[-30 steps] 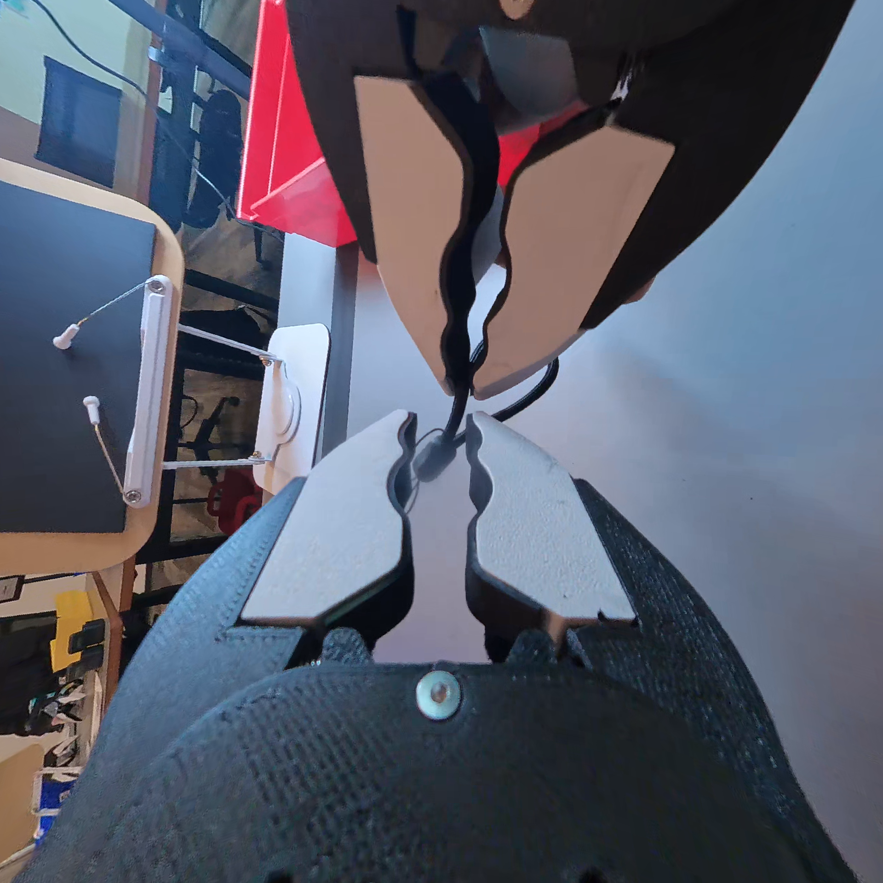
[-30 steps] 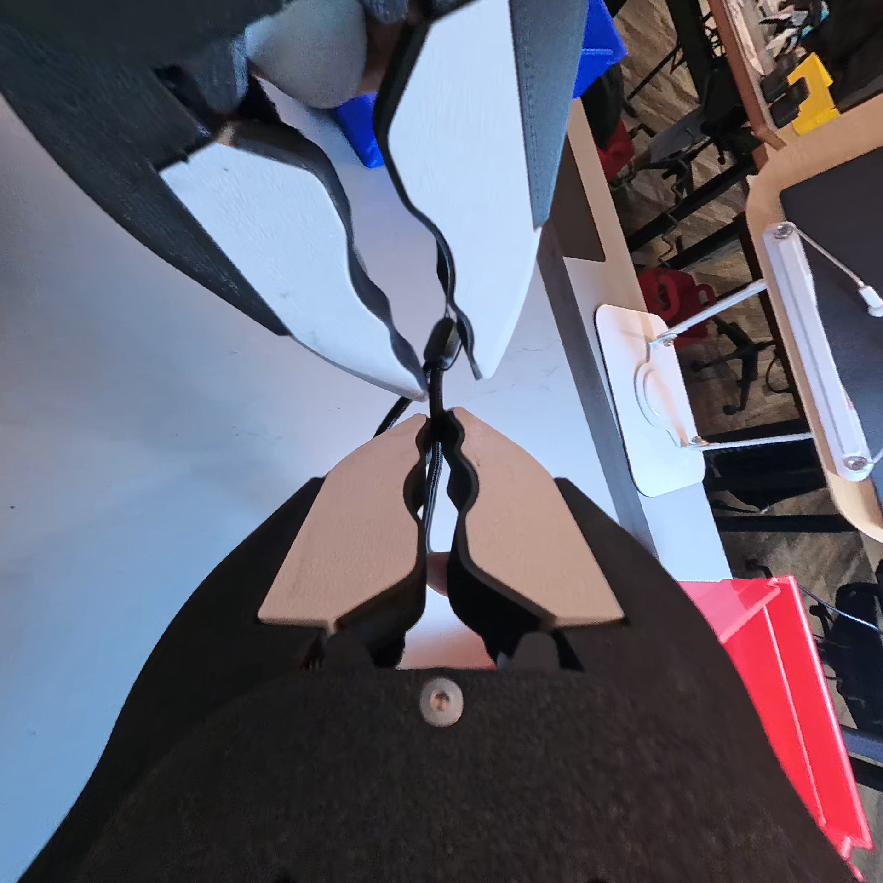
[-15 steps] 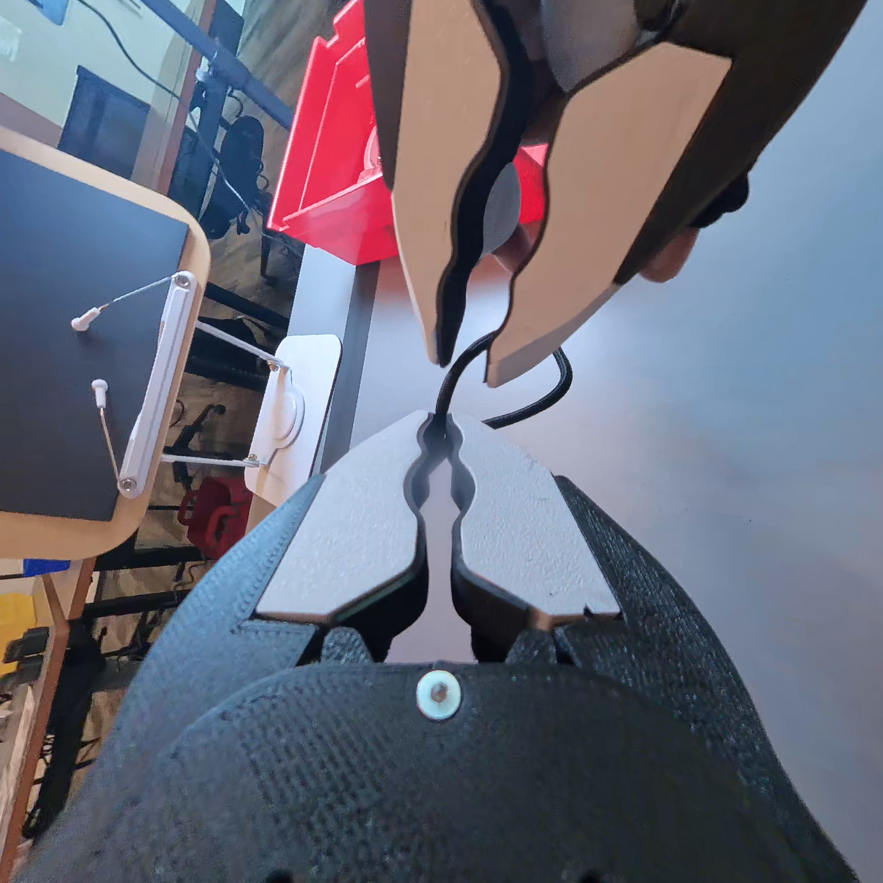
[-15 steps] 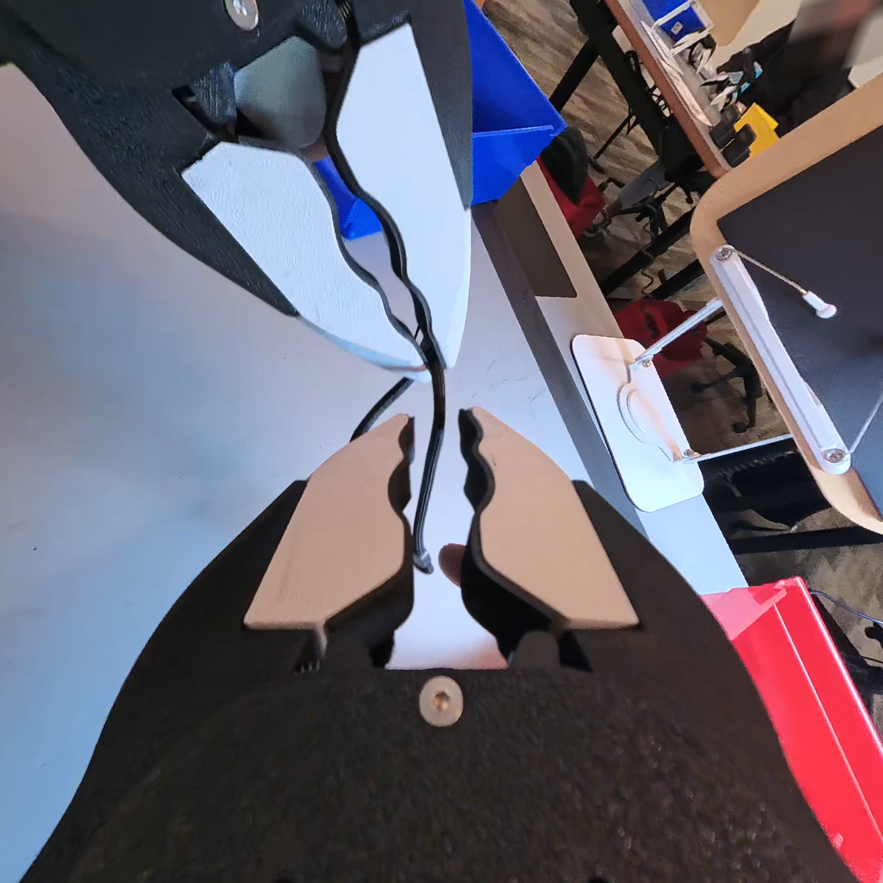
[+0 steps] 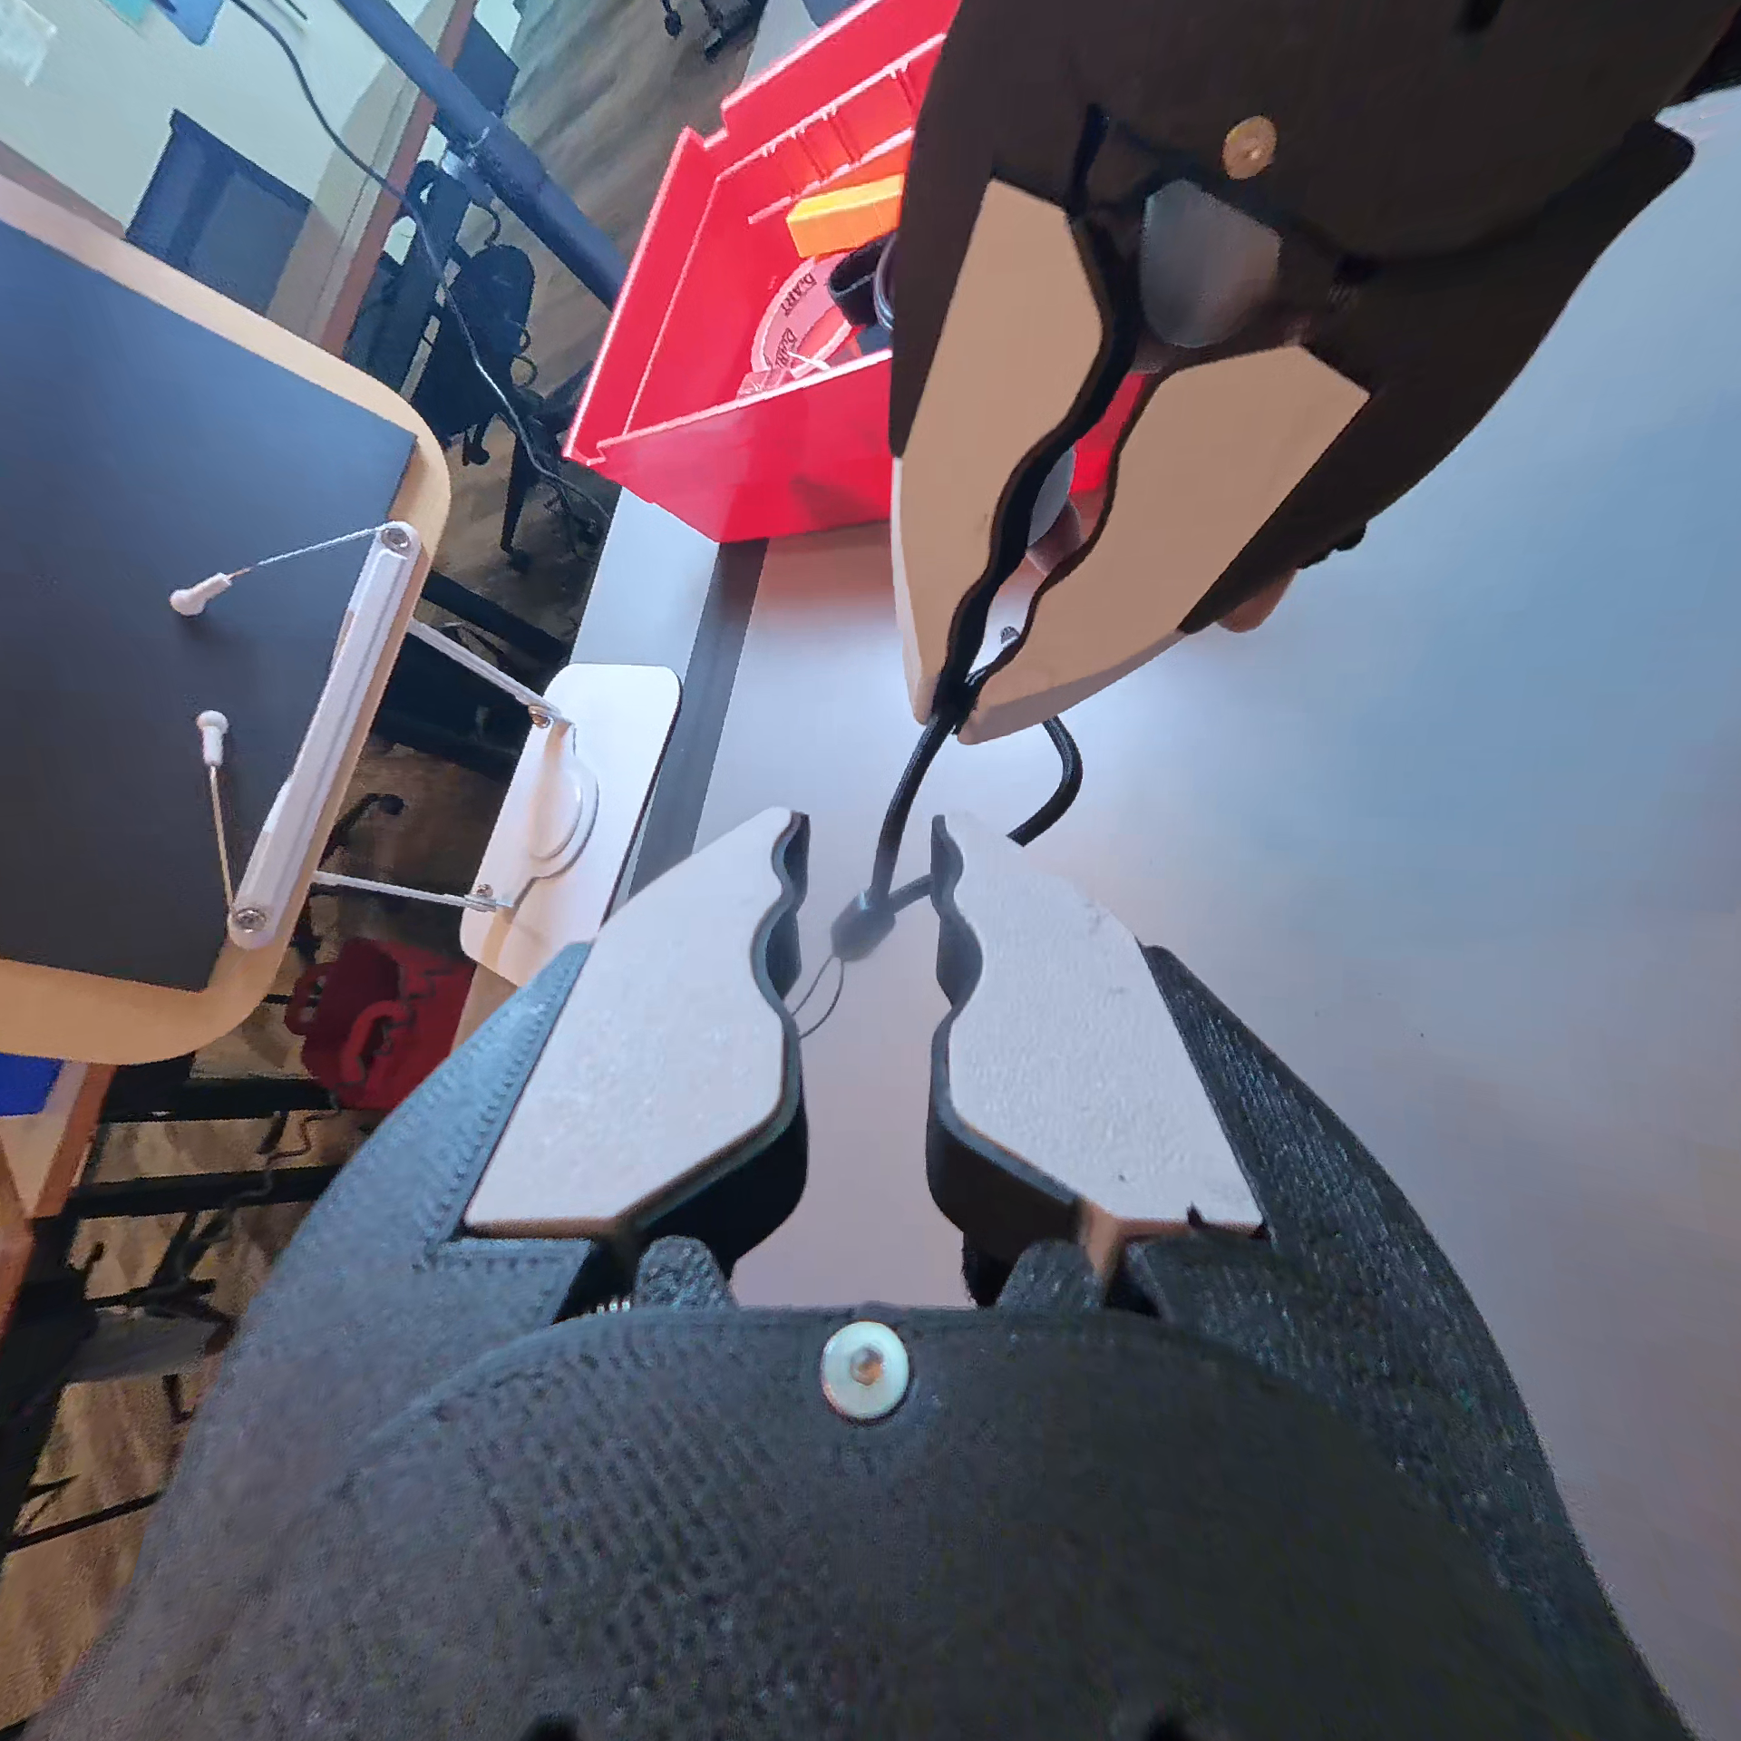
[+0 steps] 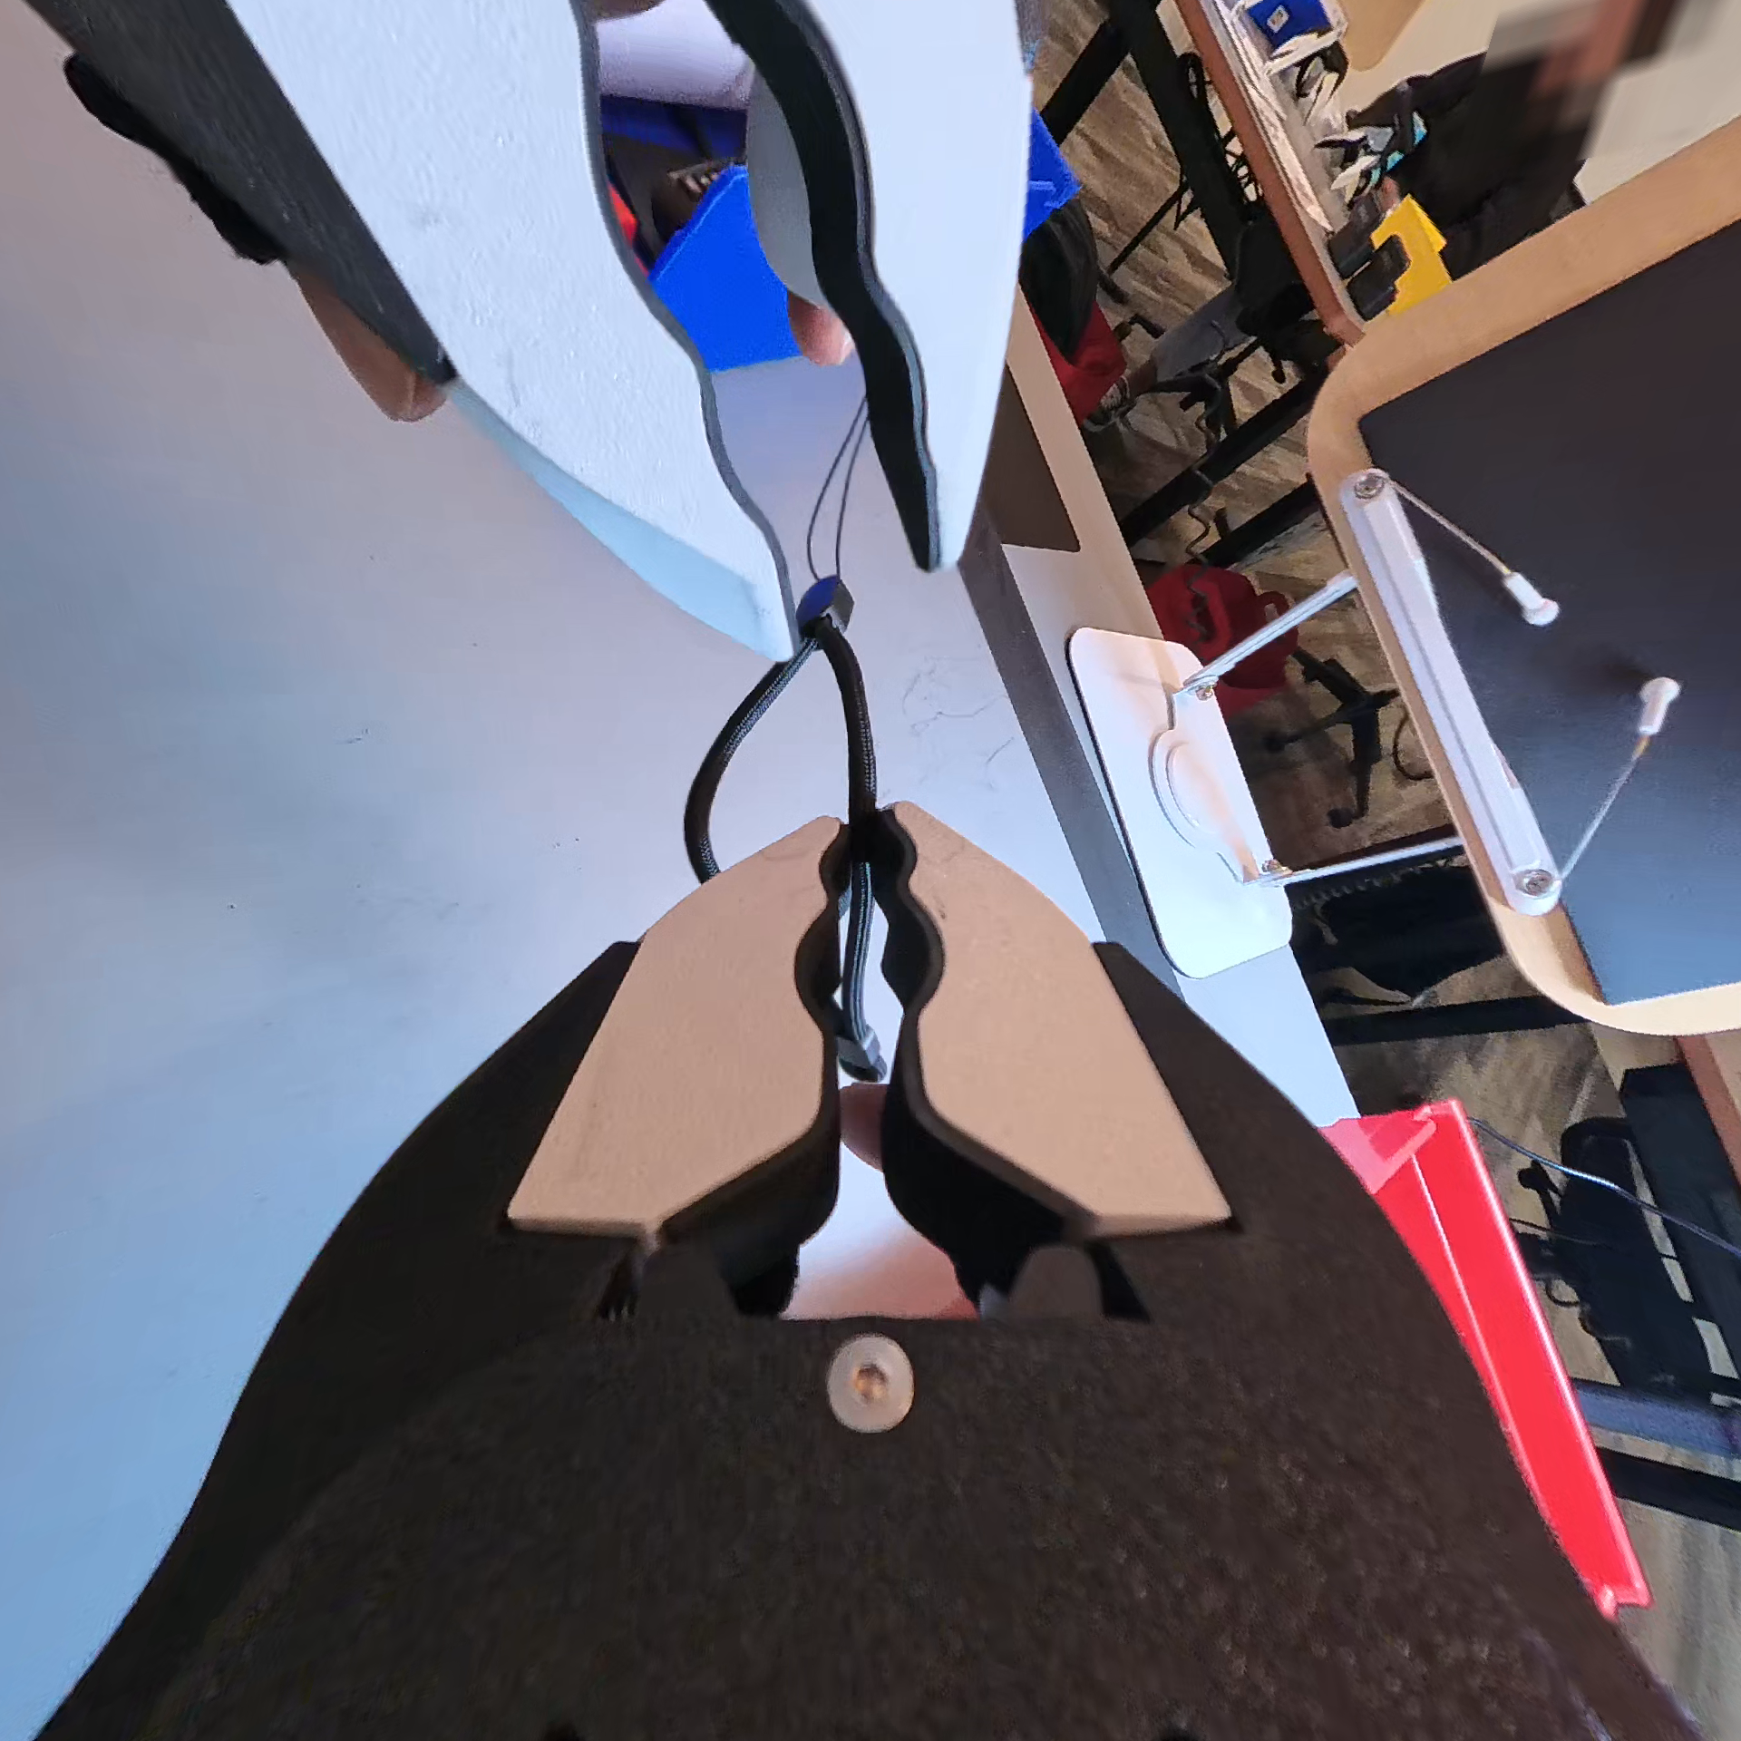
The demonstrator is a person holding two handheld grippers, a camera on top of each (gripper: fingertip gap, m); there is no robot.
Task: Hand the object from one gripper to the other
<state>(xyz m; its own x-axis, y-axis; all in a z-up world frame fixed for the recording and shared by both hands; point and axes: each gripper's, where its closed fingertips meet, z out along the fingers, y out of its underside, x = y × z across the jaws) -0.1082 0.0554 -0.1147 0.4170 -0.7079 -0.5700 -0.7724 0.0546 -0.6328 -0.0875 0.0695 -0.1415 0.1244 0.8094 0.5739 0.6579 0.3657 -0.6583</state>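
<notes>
Half a second back the left gripper [image 5: 867, 834] was clamped on the black cord loop [image 5: 900, 810] while the right gripper [image 6: 862, 820] stood parted around it; now the roles are swapped. In the left wrist view the grey fingers stand apart, and the loop's small toggle and thin strings lie in the gap between them, touching neither pad as far as I can tell. Beyond and above, the tan fingers of the right gripper [image 5: 956, 721] are pinched together on the braided part of the loop, which arcs out to the side of their tips. In the right wrist view the braid runs down between the closed tan pads, its end poking out behind them.

Risk as I judge it: the thin strings sit close to the left-hand grey pad, so pulling away at an angle could snag them and tug the braid through the right gripper's narrow pinch. A red bin [image 5: 754, 443] sits beyond.
</notes>
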